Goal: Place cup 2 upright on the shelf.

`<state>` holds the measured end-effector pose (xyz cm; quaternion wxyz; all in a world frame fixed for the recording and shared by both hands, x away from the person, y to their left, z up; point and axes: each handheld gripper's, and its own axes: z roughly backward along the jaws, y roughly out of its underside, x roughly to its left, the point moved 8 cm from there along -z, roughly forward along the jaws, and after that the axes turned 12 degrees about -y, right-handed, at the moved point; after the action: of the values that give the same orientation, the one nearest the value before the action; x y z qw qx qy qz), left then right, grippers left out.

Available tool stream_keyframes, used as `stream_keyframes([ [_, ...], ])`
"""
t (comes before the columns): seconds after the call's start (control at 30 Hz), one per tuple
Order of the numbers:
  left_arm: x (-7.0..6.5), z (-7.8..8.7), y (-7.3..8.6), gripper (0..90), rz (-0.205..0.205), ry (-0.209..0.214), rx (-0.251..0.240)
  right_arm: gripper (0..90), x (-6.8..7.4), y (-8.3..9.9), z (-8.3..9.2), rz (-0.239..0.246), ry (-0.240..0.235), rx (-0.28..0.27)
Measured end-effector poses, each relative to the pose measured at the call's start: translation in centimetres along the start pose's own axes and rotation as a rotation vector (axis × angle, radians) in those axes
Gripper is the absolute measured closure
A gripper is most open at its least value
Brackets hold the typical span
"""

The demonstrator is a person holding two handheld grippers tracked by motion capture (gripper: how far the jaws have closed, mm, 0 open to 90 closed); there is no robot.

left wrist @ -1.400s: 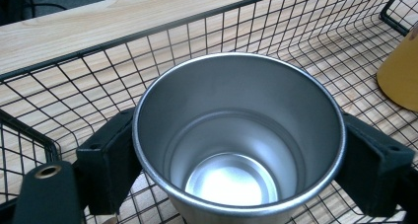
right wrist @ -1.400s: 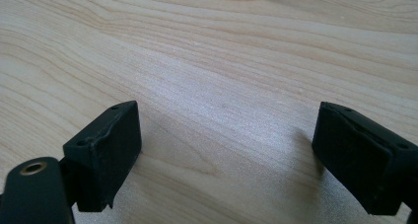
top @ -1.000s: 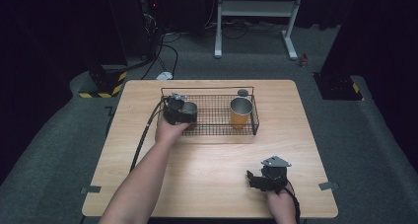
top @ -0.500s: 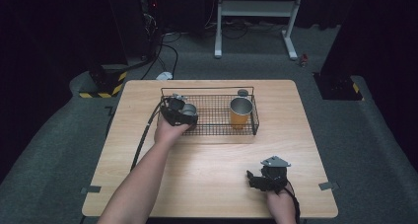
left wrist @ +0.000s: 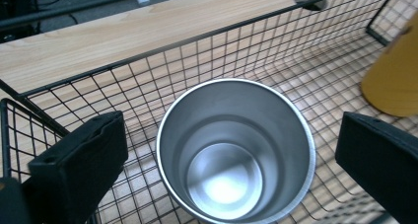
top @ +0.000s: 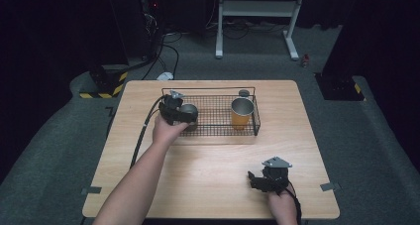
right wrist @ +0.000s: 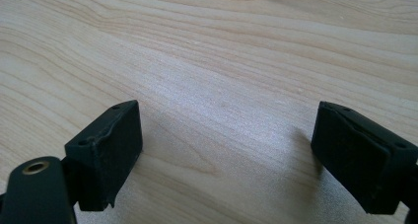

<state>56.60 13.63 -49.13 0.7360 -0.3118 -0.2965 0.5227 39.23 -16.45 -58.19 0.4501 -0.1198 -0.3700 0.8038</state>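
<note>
Hovering at the left end of a black wire-mesh basket (top: 257,117), the left hand-held gripper (top: 184,117) looks straight down on an upright, round stainless-steel cup (left wrist: 235,150). Its jaws have just been opening and now stand wide to either side of the cup's rim, the pads clear of the metal, so nothing is held. The cup stands on the basket's mesh floor, mouth up, its long axis vertical and running away from the gripper, directly below and between the two jaws. A yellow metal cup (top: 241,113) stands upright toward the basket's right end, well apart from the steel one. Across the pale wooden tabletop (top: 213,165), near the front right edge, the right hand-held gripper (top: 257,181) rests with its jaws spread wide over bare wood, empty. The left hand is by far the nearer to the steel cup; any next move on it, whether lifting away or closing again, would likely run along that vertical line above the rim.
</note>
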Motion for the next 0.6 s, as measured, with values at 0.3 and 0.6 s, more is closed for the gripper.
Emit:
stream_keyframes([
  [0.3, 0.7, 2.3, 0.9, 7.0, 0.018, 0.052, -0.035, 12.0, 0.0, 0.0, 0.0, 0.001, 0.002, 0.001],
  [0.6, 2.2, 4.8, 3.3, 7.2, 0.012, 0.031, -0.046, 11.9, 0.0, 0.0, 0.0, -0.002, 0.002, 0.001],
])
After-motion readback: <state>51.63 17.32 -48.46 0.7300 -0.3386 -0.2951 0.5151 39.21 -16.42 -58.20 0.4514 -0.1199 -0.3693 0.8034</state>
